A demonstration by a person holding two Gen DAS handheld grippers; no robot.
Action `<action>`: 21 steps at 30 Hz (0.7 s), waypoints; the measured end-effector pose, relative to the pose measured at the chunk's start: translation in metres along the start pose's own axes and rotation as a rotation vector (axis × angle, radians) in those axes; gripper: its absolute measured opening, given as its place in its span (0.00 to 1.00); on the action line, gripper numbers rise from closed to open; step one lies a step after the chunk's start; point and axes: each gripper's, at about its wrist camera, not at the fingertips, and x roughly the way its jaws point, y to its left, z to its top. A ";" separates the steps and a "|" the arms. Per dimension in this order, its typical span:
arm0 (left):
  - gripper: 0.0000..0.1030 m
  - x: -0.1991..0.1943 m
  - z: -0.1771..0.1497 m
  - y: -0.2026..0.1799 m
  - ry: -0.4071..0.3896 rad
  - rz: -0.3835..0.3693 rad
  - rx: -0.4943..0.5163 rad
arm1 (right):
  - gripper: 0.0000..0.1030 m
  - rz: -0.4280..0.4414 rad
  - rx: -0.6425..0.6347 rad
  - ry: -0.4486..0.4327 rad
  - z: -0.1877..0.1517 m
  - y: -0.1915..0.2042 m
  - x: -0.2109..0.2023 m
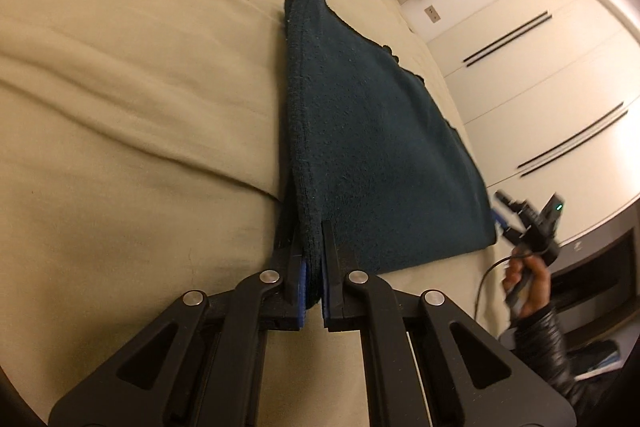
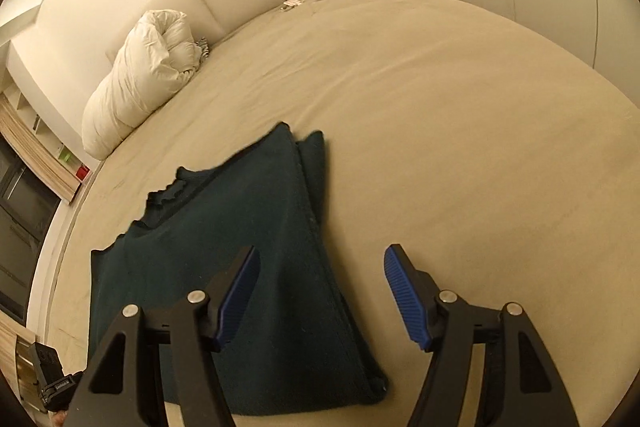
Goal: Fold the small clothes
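Black left gripper [image 1: 314, 263] is clamping the near edge of a dark teal knitted garment [image 1: 372, 131] on a beige bed [image 1: 132, 99]. Right gripper [image 2: 320, 291] is hovering with jaws apart, empty. Next likely: gripping the near corner for another fold.

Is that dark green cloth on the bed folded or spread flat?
Folded. The cloth lies doubled on the bed, stacked layers showing along its edge, which the left gripper pinches.

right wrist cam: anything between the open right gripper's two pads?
Yes. In the right wrist view, the near edge of the dark teal garment lies under the gap of the right gripper, with bare bed sheet toward the right pad. Neither pad touches the cloth.
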 end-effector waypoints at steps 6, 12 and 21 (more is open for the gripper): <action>0.04 0.001 0.007 0.007 0.018 -0.018 -0.029 | 0.66 0.068 -0.085 -0.029 0.030 0.024 0.014; 0.04 -0.001 0.011 0.006 0.022 -0.019 -0.042 | 0.55 -0.019 -0.099 0.131 0.044 0.029 0.067; 0.04 -0.004 0.012 0.000 0.026 -0.006 -0.036 | 0.10 -0.059 -0.096 0.110 0.034 0.017 0.058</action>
